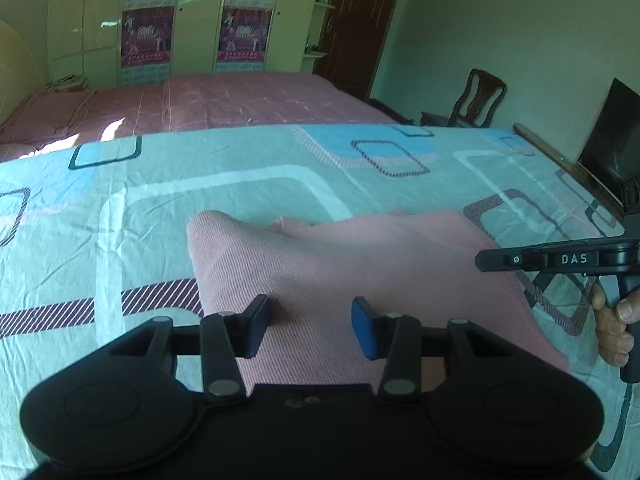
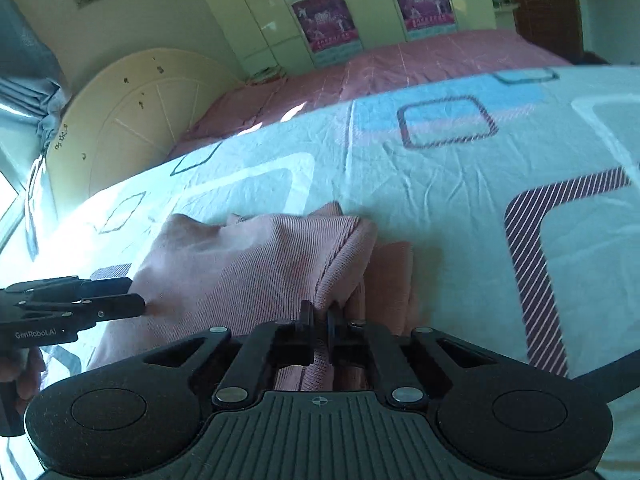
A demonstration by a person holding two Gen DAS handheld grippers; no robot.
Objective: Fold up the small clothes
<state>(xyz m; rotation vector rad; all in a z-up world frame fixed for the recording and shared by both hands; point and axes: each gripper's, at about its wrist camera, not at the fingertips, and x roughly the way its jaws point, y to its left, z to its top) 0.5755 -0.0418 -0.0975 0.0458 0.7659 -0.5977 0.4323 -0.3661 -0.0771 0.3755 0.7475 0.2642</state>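
Pink garment [image 1: 344, 264] lies on bedsheet [image 1: 240, 184]; soft, light, limp knit. Right gripper [image 2: 319, 322] pinches its ribbed edge. Left gripper [image 1: 310, 326] spread wide above it; take the opposite hem.

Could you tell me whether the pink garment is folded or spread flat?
Partly folded: the pink garment lies doubled on the bedsheet, its ribbed edge pinched in the right gripper.
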